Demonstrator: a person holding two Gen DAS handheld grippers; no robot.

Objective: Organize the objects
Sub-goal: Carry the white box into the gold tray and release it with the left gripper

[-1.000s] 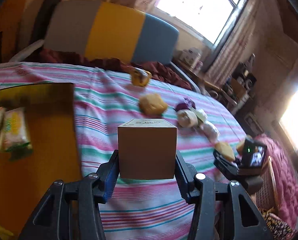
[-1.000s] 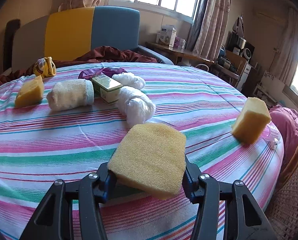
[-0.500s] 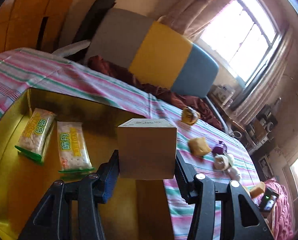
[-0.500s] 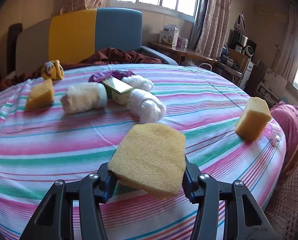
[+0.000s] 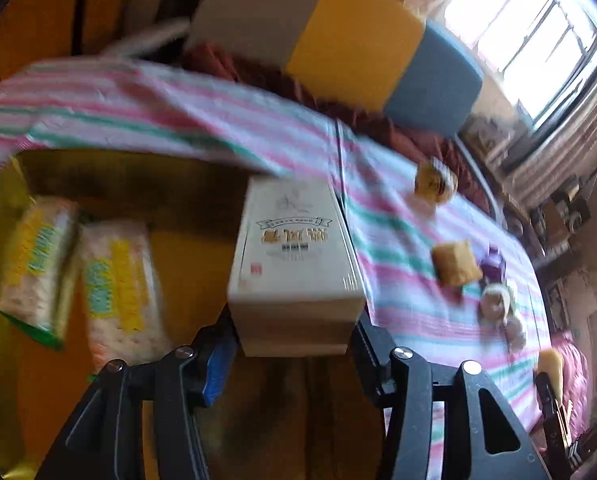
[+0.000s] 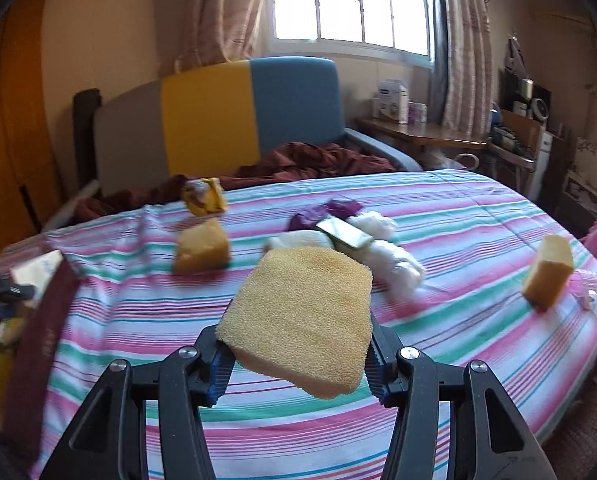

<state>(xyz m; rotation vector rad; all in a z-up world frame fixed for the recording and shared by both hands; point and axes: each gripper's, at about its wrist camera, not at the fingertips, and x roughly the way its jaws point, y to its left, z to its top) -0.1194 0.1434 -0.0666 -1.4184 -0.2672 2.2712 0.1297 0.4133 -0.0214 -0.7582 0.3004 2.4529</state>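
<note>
A cream box (image 5: 294,256) with printed lettering lies tipped forward over the gold tray (image 5: 186,264), its near end still between the jaws of my left gripper (image 5: 294,344), which are opening and look slack on it. Two cracker packets (image 5: 38,268) (image 5: 118,292) lie in the tray to its left. My right gripper (image 6: 298,360) is shut on a flat yellow sponge (image 6: 302,320), held above the striped bedspread (image 6: 458,208). Another sponge (image 6: 202,252) lies ahead to the left and a third (image 6: 548,276) at the right.
On the bedspread ahead lie white rolled cloths (image 6: 394,264), a green tin (image 6: 344,234), a purple cloth (image 6: 338,208) and a yellow soft toy (image 6: 202,200). A grey, yellow and blue sofa (image 6: 250,116) stands behind. The tray's dark red wall (image 6: 42,340) rises at the left.
The left gripper swung left from over the bedspread to above the tray and tilted down; the box has tipped forward between the jaws. The right gripper rose with the sponge and turned left.
</note>
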